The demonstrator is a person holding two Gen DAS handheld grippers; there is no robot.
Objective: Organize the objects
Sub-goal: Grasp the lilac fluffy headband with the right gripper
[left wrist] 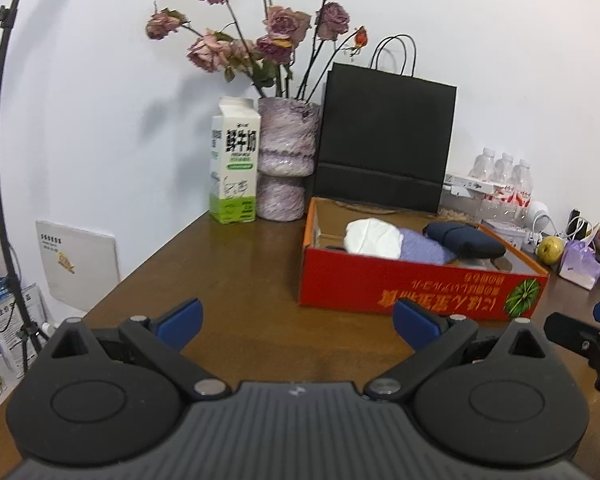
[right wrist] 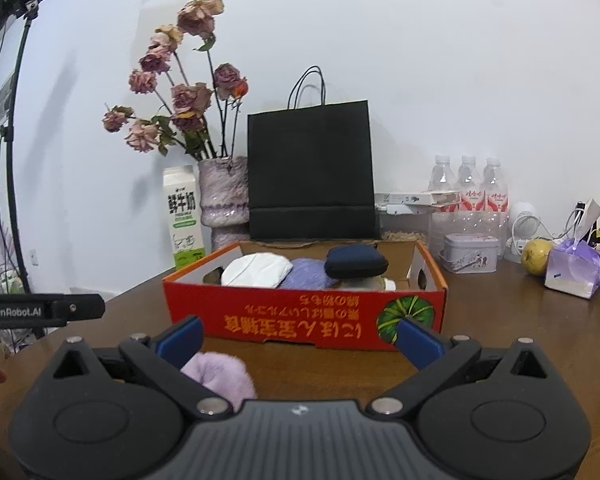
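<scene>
A red cardboard box (left wrist: 404, 284) (right wrist: 300, 316) stands on the brown table (left wrist: 236, 264). Inside lie a white bundle (left wrist: 372, 237) (right wrist: 256, 269), a purple cloth (left wrist: 424, 246) (right wrist: 309, 274) and a dark blue pouch (left wrist: 462, 238) (right wrist: 355, 261). A fluffy lilac item (right wrist: 222, 374) lies on the table between my right gripper's open jaws, near the left finger. My right gripper (right wrist: 299, 338) is open, just in front of the box. My left gripper (left wrist: 298, 320) is open and empty, to the box's front left.
A milk carton (left wrist: 234, 162), a vase of dried roses (left wrist: 286, 160) and a black paper bag (left wrist: 384, 144) stand at the back wall. Water bottles (right wrist: 468, 192), a tin (right wrist: 470, 254), an apple (right wrist: 536, 262) and a purple packet (right wrist: 572, 272) sit right. The table edge runs left.
</scene>
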